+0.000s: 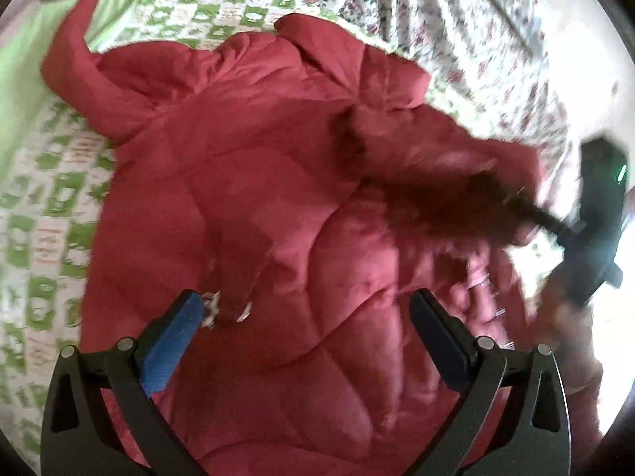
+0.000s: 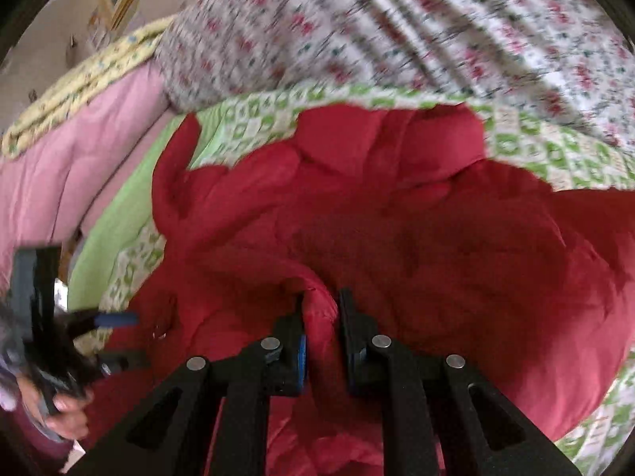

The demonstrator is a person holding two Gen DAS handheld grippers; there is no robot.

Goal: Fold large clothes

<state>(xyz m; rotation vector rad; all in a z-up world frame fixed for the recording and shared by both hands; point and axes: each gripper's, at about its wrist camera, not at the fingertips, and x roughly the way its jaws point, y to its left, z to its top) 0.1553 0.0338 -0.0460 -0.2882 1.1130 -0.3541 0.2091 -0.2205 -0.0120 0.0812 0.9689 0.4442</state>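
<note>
A large red quilted jacket (image 1: pixel 254 206) lies spread on a green-and-white patterned blanket (image 1: pixel 47 206), and a dark fur trim (image 1: pixel 401 186) runs across its right part. My left gripper (image 1: pixel 307 313) hangs just above the jacket's front, open, with nothing pinched between its fingers. A small metal zipper piece (image 1: pixel 210 309) sits by its blue pad. In the right wrist view my right gripper (image 2: pixel 321 313) is shut on a raised fold of the red jacket (image 2: pixel 436 238). It also shows blurred at the right of the left wrist view, the right gripper (image 1: pixel 551 224) at the fur edge.
A floral sheet (image 2: pixel 397 31) lies bunched behind the jacket. A pink quilt (image 2: pixel 79 150) and a yellow blanket (image 2: pixel 79 79) are stacked at the left. The left gripper (image 2: pixel 115 337) and a hand (image 2: pixel 67 408) appear at the lower left. Bright floor (image 1: pixel 587 79) lies past the bed's right side.
</note>
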